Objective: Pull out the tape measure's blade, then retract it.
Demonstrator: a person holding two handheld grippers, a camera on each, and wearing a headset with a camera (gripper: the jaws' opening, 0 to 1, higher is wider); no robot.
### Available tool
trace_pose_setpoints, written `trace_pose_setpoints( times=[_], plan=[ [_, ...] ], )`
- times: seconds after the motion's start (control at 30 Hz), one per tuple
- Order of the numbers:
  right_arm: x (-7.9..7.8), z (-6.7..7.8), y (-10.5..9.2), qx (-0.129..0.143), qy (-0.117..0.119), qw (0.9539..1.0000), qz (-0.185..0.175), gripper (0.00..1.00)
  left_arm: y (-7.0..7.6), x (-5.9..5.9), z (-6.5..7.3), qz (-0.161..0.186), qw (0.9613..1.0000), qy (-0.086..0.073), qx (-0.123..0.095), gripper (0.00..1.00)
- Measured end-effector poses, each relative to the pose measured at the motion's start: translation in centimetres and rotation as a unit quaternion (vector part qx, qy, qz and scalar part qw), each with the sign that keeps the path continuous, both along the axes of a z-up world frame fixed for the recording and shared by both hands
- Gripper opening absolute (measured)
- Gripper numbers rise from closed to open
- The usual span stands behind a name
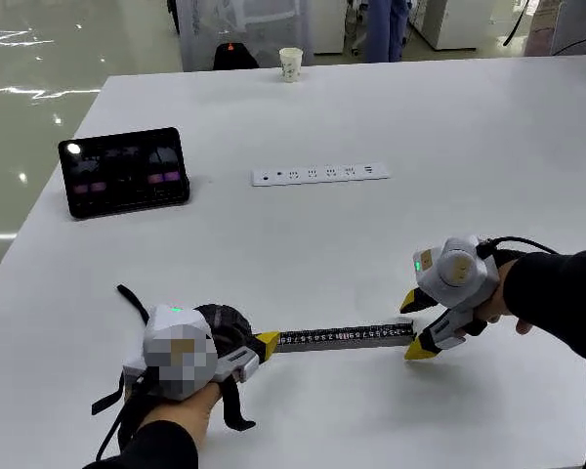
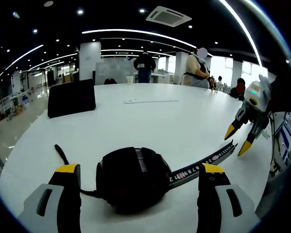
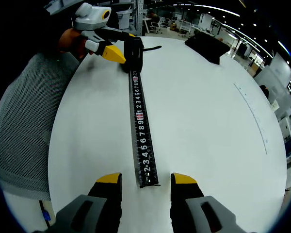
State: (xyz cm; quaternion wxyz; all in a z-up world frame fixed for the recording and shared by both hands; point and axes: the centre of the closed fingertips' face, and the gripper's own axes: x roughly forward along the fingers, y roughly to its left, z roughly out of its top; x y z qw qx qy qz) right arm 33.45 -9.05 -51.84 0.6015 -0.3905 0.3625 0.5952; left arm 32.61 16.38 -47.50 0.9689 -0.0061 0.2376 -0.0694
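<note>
White surface [image 1: 303, 244] runs ahead of me, with a dark tablet [image 1: 124, 170] at the far left and a power strip [image 1: 319, 174] further back near the middle. Closer in, my left gripper [image 2: 139, 168] has its fingers spread either side of the black tape measure [image 1: 225, 320] — flanking it, not touching as far as I can see. Its blade [image 1: 342, 337] lies flat on the surface, extended rightward to my right gripper [image 1: 414, 324], whose fingers are parted around the blade's end — just clear of it.
</note>
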Motion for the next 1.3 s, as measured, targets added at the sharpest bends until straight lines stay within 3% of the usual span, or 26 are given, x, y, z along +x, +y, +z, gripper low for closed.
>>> trace_pose_setpoints(
  times=[0.17,0.37,0.53,0.63,0.9,1.3],
  plan=[
    [0.3,-0.4,-0.6,-0.009,0.003,0.9999,-0.003,0.27,0.4,0.3,-0.2,0.029,0.9995,-0.002,-0.012,0.99],
    [-0.2,-0.5,-0.6,-0.011,0.007,0.9998,0.018,0.14,0.4,0.5,0.1,0.031,0.9994,-0.011,-0.012,0.99],
    [-0.2,-0.5,-0.6,-0.011,0.014,0.9997,0.015,0.12,0.6,0.9,0.3,0.039,0.999,-0.015,-0.017,0.98],
    [-0.2,-0.6,-0.5,-0.02,0.011,0.999,0.038,0.12,0.6,0.9,0.2,0.043,0.9988,-0.015,-0.018,0.93],
    [0.0,-0.6,-0.4,-0.023,0.023,0.999,0.03,0.11,0.7,0.6,-0.7,0.051,0.9984,0.004,-0.022,0.8],
    [0.1,-0.5,-0.3,-0.035,0.024,0.9986,0.03,0.11,1.4,0.6,-1.6,0.07,0.9965,0.037,-0.029,0.7]
  ],
)
